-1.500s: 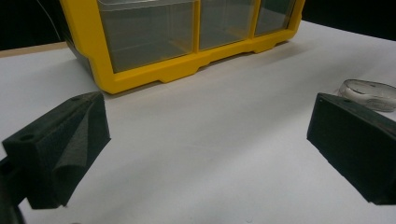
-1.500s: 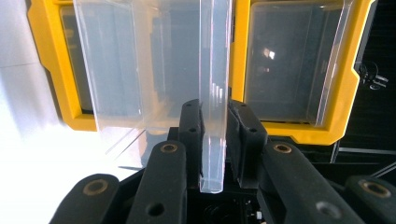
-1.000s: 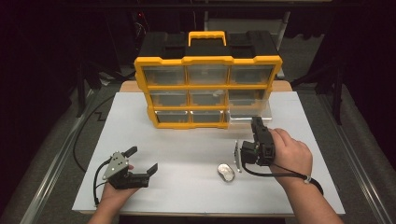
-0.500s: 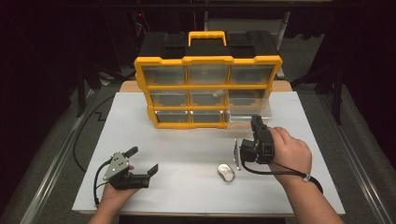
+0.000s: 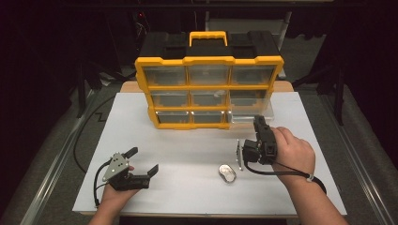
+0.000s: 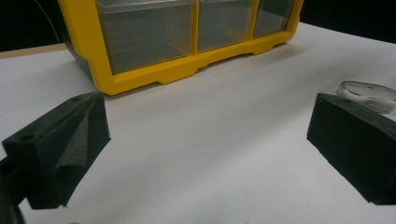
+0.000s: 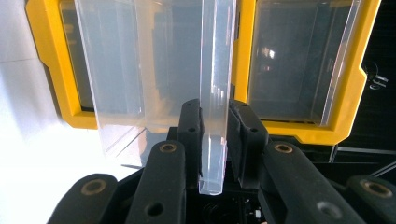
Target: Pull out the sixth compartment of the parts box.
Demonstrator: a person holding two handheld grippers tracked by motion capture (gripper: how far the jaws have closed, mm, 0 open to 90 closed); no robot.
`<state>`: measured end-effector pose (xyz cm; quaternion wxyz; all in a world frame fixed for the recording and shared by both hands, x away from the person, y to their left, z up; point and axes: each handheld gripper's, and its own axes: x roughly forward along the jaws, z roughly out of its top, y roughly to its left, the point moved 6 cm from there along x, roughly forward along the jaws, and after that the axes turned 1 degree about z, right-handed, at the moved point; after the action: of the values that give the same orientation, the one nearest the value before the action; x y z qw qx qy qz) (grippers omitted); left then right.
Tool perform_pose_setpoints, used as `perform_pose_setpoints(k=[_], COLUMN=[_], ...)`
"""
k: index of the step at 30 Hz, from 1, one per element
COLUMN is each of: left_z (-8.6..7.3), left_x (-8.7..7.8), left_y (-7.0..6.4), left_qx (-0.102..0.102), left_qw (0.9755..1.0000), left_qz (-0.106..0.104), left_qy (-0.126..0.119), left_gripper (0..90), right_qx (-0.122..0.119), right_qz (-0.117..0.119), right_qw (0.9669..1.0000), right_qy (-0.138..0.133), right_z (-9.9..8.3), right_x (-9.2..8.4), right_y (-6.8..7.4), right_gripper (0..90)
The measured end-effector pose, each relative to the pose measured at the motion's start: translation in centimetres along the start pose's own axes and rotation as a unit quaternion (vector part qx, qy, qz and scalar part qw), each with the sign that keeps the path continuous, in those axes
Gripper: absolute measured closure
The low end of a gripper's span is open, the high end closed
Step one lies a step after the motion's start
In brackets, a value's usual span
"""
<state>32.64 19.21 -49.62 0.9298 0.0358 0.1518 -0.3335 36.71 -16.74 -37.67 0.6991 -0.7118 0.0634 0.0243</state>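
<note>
A yellow-and-black organiser (image 5: 209,86) with clear drawers stands at the back of the white table (image 5: 187,150). Its bottom right clear drawer (image 5: 251,117) is pulled partway out. My right gripper (image 5: 258,123) is shut on that drawer's front wall; in the right gripper view the clear drawer wall (image 7: 215,93) stands clamped between the two pads of my right gripper (image 7: 215,116). My left gripper (image 5: 142,161) rests open at the table's front left, jaws wide apart with nothing between them. The left gripper view has the left gripper (image 6: 205,135) facing the organiser's (image 6: 154,42) bottom row.
A small oval silver-white object (image 5: 227,172) lies on the table just left of my right hand; this oval object (image 6: 369,91) is beyond the right-hand jaw in the left gripper view. Dark floor and a cable (image 5: 87,131) lie off the table's left edge.
</note>
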Motion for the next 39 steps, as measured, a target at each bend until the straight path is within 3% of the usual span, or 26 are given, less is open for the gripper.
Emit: perform_pose_setpoints(k=[7, 13, 15, 19, 28, 30, 31, 33, 39], left_z=[-0.1, 0.0, 0.0, 0.1, 0.0, 0.0, 0.0, 0.0, -0.1], left_x=[0.1, -0.1, -0.1, -0.2, -0.1, -0.2, -0.2, -0.1, -0.1], left_y=[-0.1, 0.1, 0.1, 0.0, 0.0, 0.0, 0.0, -0.1, 0.0], left_qx=[-0.001, -0.004, -0.003, -0.002, -0.004, -0.002, -0.003, -0.004, -0.003], left_qw=[1.0, 1.0, 1.0, 1.0, 1.0, 1.0, 1.0, 1.0, 1.0], left_qz=[0.0, 0.003, 0.002, 0.0, 0.001, 0.002, 0.002, 0.001, 0.0], left_qy=[0.002, -0.002, -0.001, -0.007, -0.003, -0.002, 0.0, -0.001, 0.001], left_gripper=[0.4, 0.4, 0.4, 0.4, 0.4, 0.3, 0.3, 0.3, 0.3], right_qx=[-0.001, 0.006, 0.021, 0.011, 0.014, 0.013, 0.029, 0.012, 0.021], right_qz=[-0.002, 0.009, 0.01, 0.027, 0.048, 0.054, 0.061, 0.061, 0.084], right_qw=[1.0, 0.9999, 0.9997, 0.9996, 0.9988, 0.9985, 0.9977, 0.998, 0.9962], right_qy=[0.002, 0.0, -0.001, 0.0, 0.001, 0.001, 0.009, 0.003, 0.01], right_z=[0.2, -0.1, -0.2, -0.7, -1.8, -2.0, -2.2, -2.2, -2.7], right_x=[0.0, -0.6, -1.0, -1.6, -2.1, -1.9, -1.8, -1.6, -1.3], right_y=[0.0, 0.2, 0.3, 1.0, 3.7, 4.5, 5.2, 5.7, 8.6], right_gripper=[76.1, 61.3, 59.4, 55.5, 47.5, 45.8, 45.2, 44.6, 43.5])
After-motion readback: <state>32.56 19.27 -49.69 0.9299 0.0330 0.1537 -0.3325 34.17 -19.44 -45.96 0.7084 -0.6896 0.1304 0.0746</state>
